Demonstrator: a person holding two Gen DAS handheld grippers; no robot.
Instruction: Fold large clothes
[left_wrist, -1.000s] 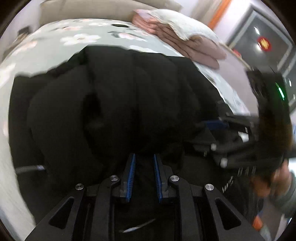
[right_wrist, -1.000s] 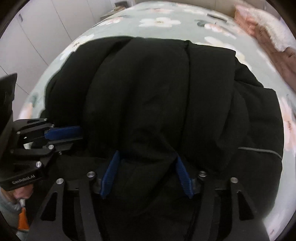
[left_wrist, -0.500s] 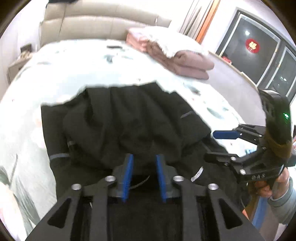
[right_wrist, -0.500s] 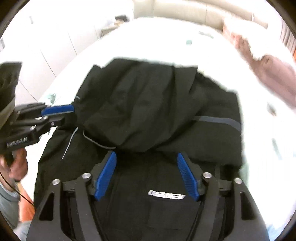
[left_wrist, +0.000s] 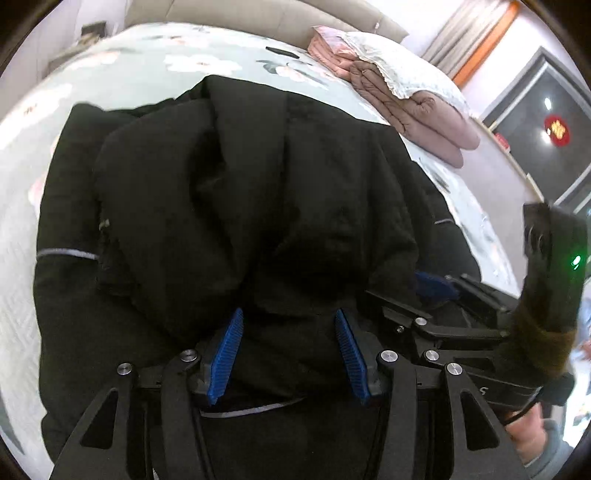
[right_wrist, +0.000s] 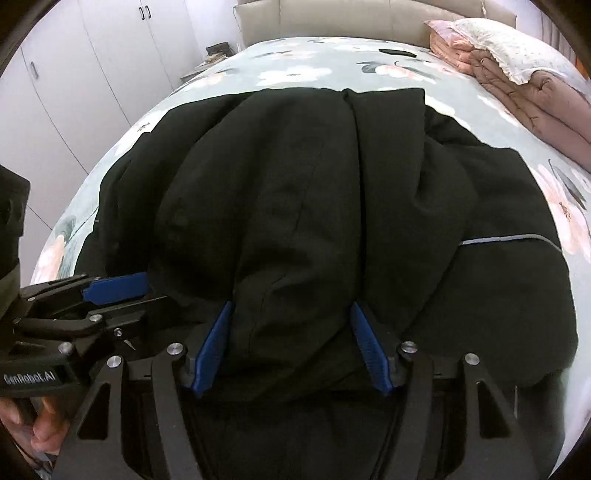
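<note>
Now, jaws: left gripper just opening, right gripper just closing; both spread over black coat, pinching nothing.
Risk: I fear the bulky fold springing back (thick padding).

Both views are bent strongly by the fisheye lens: straight lines are curved toward the rims, and each picture is closed in by a dark round vignette at the corners. The room is lit evenly and softly, with no hard shadows cast on the bedspread. The black garment is rendered so dark that its folds are barely separated; detail is lost in its deepest creases. A small green indicator light is seen glowing in the left wrist view. Slight softness is noticed toward the edges, while the centres are kept sharp.
</note>
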